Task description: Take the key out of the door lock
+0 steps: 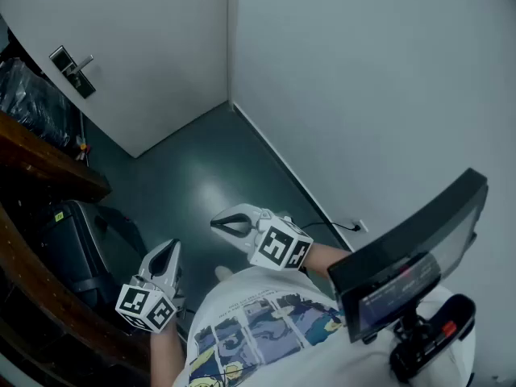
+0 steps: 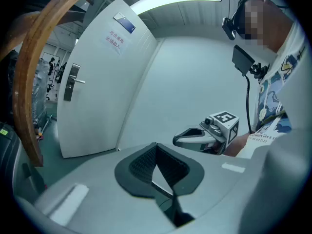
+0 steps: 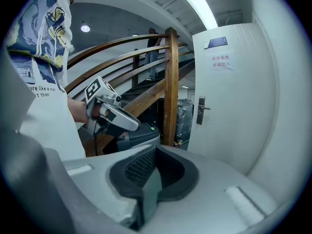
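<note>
two hand-held grippers are showing: the left hand-held gripper (image 1: pixel 168 252) and the right hand-held gripper (image 1: pixel 222 224). two cubes are riding on them, one cube (image 1: pixel 147 306) on the left and one cube (image 1: pixel 282 247) on the right. one door (image 1: pixel 145 47) is standing in the corner, carrying one handle (image 1: pixel 74 69) and two signs, one blue sign (image 3: pixel 216 43) and one white sign (image 3: pixel 223 62). one wooden post (image 3: pixel 170 87) is standing beside it. one black case (image 1: pixel 76 248) is sitting on the floor. one wrapped bundle (image 1: pixel 28 95) is lying nearby. one screen (image 1: pixel 411 256) is hanging at the person's chest. one long light (image 3: pixel 197 4) and one round lamp (image 3: pixel 85 28) are glowing overhead. one socket (image 1: pixel 360 226) is sitting low on the wall.
</note>
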A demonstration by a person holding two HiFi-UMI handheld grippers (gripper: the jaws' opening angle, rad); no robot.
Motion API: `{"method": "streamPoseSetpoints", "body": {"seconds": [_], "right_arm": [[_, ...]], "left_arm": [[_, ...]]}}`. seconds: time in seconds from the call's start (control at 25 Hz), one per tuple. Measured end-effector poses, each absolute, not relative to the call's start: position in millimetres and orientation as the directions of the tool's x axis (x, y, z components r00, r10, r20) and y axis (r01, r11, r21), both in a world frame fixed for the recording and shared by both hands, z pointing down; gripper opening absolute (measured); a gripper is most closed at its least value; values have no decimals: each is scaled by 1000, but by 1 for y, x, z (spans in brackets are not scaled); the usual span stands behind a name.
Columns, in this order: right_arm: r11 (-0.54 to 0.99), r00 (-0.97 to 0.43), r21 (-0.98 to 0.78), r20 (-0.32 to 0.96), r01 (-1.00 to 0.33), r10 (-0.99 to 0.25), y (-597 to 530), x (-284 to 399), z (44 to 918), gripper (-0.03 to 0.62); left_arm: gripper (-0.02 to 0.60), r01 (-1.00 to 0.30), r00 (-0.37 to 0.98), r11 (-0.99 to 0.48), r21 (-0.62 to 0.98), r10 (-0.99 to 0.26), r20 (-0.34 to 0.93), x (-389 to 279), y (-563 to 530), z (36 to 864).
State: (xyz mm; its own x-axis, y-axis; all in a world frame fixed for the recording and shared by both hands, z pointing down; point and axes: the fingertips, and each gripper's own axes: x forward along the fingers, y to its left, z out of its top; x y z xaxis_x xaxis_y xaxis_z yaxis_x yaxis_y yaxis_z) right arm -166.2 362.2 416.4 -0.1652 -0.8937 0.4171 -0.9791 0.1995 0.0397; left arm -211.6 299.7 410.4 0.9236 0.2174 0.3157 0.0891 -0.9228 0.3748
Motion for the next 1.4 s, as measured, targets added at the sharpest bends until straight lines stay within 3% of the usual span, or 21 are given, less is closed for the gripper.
{"method": "streamPoseSetpoints", "body": {"seconds": [0.44, 0.76, 1.4], "right_arm": [[159, -132, 26, 427, -987, -894, 359, -198, 410, 3], [160, -133, 27, 439, -987, -888, 349, -204, 423, 19], [311, -273, 57, 351, -949, -896, 233, -78, 405, 35]], "left_arm": [[6, 126, 921, -911, 393, 255, 296, -241, 295, 405], [7, 85, 938, -922, 378, 202, 281, -249, 272, 410], [8, -136, 954, -936, 326, -34, 299, -151, 164, 393]]}}
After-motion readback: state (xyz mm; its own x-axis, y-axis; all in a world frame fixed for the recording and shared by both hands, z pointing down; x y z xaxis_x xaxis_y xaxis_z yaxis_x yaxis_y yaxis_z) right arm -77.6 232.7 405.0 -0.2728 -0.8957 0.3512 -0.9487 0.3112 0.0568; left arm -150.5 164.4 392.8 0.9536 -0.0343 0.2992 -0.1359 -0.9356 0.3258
